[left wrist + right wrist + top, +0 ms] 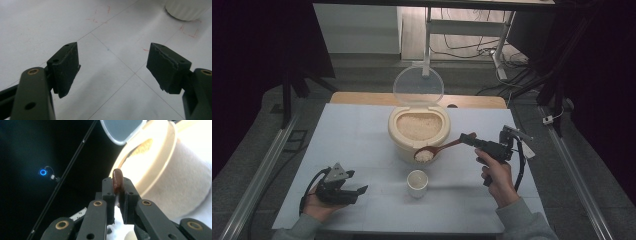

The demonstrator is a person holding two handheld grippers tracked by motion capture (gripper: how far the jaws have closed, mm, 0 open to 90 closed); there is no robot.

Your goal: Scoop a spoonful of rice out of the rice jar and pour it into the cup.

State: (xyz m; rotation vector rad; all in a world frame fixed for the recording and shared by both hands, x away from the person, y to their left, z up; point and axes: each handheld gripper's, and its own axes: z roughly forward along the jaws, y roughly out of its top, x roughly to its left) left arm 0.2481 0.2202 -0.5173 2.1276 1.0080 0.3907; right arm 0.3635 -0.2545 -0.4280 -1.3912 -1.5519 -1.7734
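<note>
The wooden spoon (pixel 439 149) hangs level in the air, its bowl heaped with white rice (pixel 424 156) and sitting just in front of the rice container's (pixel 398 139) front wall, above and slightly behind the small white cup (pixel 417 183). Its brown handle runs away from the container toward the right gripper (pixel 468 138), whose jaws are clamped together on the handle's end; in the right gripper view the dark rounded tip of the handle (pixel 117 181) stands up between the two black pads (pixel 126 197), pinched tight. The person's right hand (pixel 497 175) holds that gripper to the right of the container, above the worktop (pixel 352 145).

The container is a cream tub full of rice, standing at the middle of the white worktop, with its clear round lid (pixel 418 85) swung up and open behind it. The cup stands upright on the worktop just in front of the container, apart from it.

Well to the left of the container and nearer the front edge, the left gripper (pixel 357 190) rests low in the person's left hand (pixel 317 205). Its jaws stand apart with nothing between them; the left gripper view shows bare worktop between the pads (pixel 66 67) and the base of the cup (pixel 187 10) at the far corner.
</note>
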